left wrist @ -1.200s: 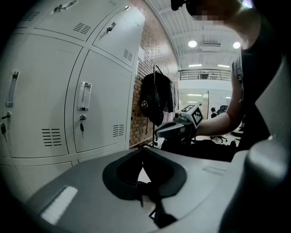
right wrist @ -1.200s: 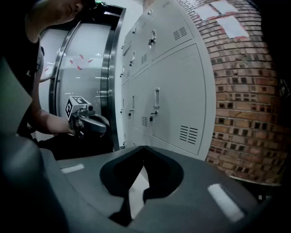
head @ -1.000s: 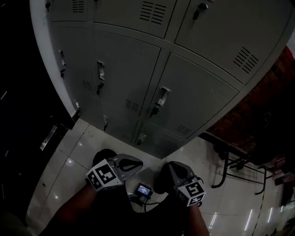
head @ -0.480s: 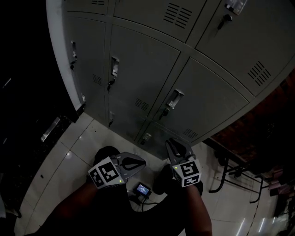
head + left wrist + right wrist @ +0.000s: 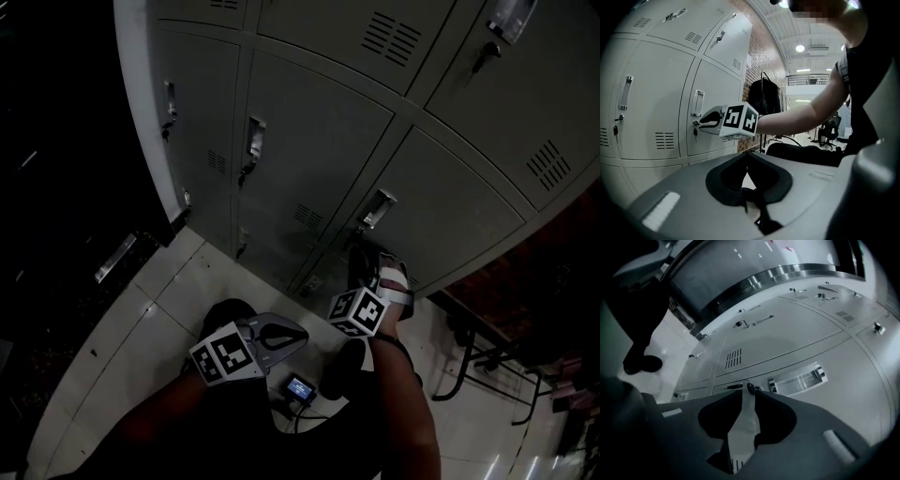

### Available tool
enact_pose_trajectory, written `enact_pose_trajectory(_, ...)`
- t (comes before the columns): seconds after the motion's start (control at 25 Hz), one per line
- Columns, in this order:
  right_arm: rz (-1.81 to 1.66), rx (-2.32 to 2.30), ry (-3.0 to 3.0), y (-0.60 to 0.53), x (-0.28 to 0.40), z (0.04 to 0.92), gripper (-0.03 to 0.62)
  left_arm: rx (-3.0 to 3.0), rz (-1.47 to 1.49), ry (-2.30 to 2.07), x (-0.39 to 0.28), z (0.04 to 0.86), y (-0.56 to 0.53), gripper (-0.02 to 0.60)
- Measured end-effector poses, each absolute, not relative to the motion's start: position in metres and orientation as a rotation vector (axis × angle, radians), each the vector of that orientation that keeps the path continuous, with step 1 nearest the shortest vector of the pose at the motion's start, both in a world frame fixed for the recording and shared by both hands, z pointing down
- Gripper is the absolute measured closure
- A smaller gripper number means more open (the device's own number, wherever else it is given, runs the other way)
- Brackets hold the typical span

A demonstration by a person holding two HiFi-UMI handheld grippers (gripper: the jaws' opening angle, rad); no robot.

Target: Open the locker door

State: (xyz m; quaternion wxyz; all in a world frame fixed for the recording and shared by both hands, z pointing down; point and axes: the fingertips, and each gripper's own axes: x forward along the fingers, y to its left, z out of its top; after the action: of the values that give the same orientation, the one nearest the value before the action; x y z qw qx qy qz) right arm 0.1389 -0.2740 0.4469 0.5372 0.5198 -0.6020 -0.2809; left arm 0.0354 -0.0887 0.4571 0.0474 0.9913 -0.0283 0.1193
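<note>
Right gripper [image 5: 749, 394] raised to locker door [image 5: 801, 357]; jaws opening, key [image 5: 750, 387] at tips.

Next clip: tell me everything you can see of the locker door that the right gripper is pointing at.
The pale grey painted metal locker door is shut, flush with the neighbouring doors in the bank. Near one edge it has a shiny recessed pull handle and, just beside it, a round lock with a small dark key dangling from it. The right gripper, its jaws opening, has its tips at the lock. Nothing is gripped.
</note>
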Motion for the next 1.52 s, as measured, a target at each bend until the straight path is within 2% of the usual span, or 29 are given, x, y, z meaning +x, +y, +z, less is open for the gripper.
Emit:
enact_pose_trajectory(0.2, -0.794, 1.154, -1.281, -0.292, 0.139, 0.448, 0.497, 3.022, 0.355, -0.081, 0.033, 0.456, -0.088, 0.571)
enact_pose_trajectory(0.28, -0.825, 1.129, -1.258, -0.294, 0.136, 0.449, 0.546, 3.023, 0.354, -0.084, 0.032, 0.456, -0.089, 0.571)
enact_pose_trajectory(0.44, -0.832, 1.133, -1.282, -0.283, 0.131, 0.45, 0.554, 3.023, 0.349, -0.084, 0.033, 0.456, -0.088, 0.571)
enact_pose_trajectory(0.88, -0.977, 1.077, -1.401, -0.156, 0.103, 0.446, 0.554, 3.023, 0.357, -0.094, 0.031, 0.457, -0.09, 0.571)
enact_pose_trajectory(1.52, -0.826, 1.179, -1.325, -0.022, 0.18, 0.454, 0.546, 3.021, 0.421, -0.057, 0.048, 0.464, -0.084, 0.571)
